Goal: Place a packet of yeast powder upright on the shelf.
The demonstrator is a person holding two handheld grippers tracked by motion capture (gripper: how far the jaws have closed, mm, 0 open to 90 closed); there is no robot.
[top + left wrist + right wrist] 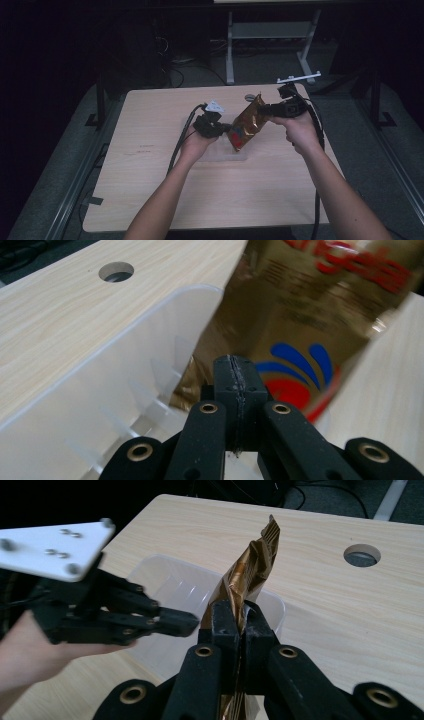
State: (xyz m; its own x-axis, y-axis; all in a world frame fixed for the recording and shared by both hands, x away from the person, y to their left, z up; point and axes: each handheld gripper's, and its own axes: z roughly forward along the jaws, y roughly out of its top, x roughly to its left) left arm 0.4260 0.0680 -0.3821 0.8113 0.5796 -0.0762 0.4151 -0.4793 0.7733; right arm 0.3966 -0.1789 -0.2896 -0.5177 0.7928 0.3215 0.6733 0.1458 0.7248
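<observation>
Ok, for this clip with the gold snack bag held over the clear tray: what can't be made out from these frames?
- Gold snack bag: its red lettering is cut off by the top edge of the left gripper view; unreadable.
- Bag's lower end: hidden behind the right tool in the right gripper view.
- Clear tray: too faint in the high view to trace; its inside is partly covered by the bag.
- Left tool: jaws shut, but whether they pinch the bag's edge is unclear.

A pale wooden table [150,195] has a round cable hole [362,555] near its far edge. Behind it stands a white desk frame [270,35], cables [175,65] trailing across the floor.
</observation>
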